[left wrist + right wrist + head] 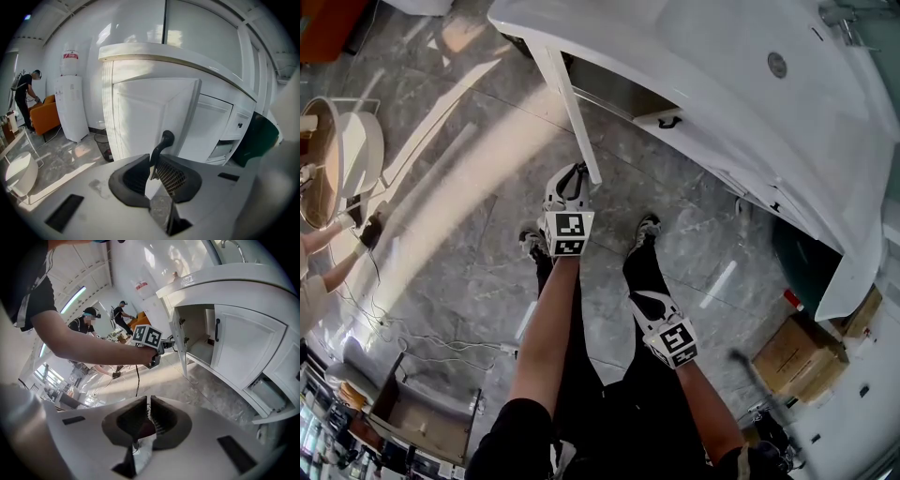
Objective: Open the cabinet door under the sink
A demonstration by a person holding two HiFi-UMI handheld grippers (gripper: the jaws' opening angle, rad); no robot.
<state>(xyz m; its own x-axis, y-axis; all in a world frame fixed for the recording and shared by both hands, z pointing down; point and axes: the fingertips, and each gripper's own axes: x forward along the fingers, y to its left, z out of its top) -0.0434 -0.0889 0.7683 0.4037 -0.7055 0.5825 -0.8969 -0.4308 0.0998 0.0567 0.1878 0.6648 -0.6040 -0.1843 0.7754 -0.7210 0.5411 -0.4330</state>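
Lowest in the head view, the right gripper (pixel 645 302) hung over the person's dark trousers at lower centre. In its own view, the right gripper (pixel 147 404) had its jaws drawn together with only a sliver of gap and nothing between them. Just above it in the head view, at centre, the left gripper (pixel 574 173) reached to the lower end of the cabinet door (pixel 572 112), which showed edge-on as a thin white bar slanting to the upper left. In the left gripper view, the left gripper (pixel 154 161) was clenched on the door's black handle (pixel 164 140), with the white panelled door (pixel 140 117) filling the middle of the frame behind it. The right gripper view showed the same door (pixel 179 341) swung out from the cabinet at centre right, with the bare interior (pixel 199 333) open beside it and a second door (pixel 243 348) to its right. The person's shoes (pixel 532 242) stood on the grey marble floor (pixel 469 244). The sink (pixel 777 64) and its white countertop (pixel 675 56) crossed the upper right of the head view. Farther off, at the left of the left gripper view, were a waste bin (pixel 101 143), a white water dispenser (pixel 70 108), an orange sofa (pixel 44 119) and another person (pixel 23 93).
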